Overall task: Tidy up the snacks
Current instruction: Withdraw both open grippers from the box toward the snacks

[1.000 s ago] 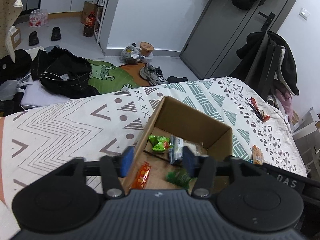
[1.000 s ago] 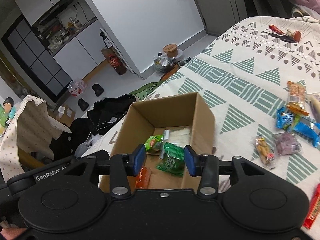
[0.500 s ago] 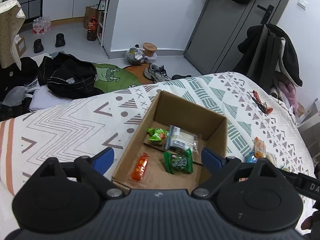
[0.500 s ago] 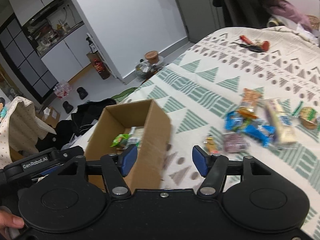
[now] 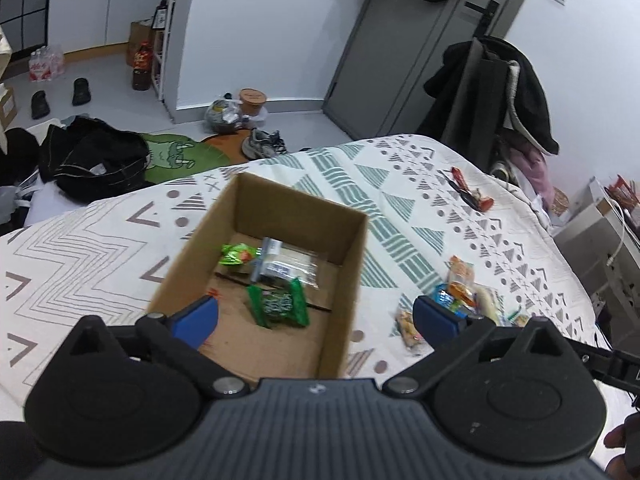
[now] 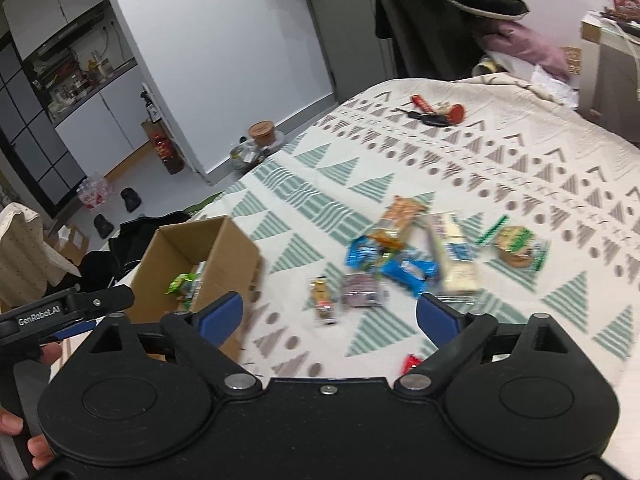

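Cardboard box [image 5: 344, 280] near bed edge; bedspread [image 6: 520, 168] beyond snacks [image 6: 400, 264] bare.

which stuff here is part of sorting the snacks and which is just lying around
Part of the job:
- cardboard box
- green packet in the box
- loose snack pile on the bedspread

Just lying about:
- keys on the bedspread
- sneakers on the floor
- black bag
- slippers

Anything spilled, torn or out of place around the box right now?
Nothing damaged. The cardboard box stands upright with a few packets inside. The loose snack pile still lies scattered on the bedspread, unsorted. Keys with red tags lie apart, not snacks.
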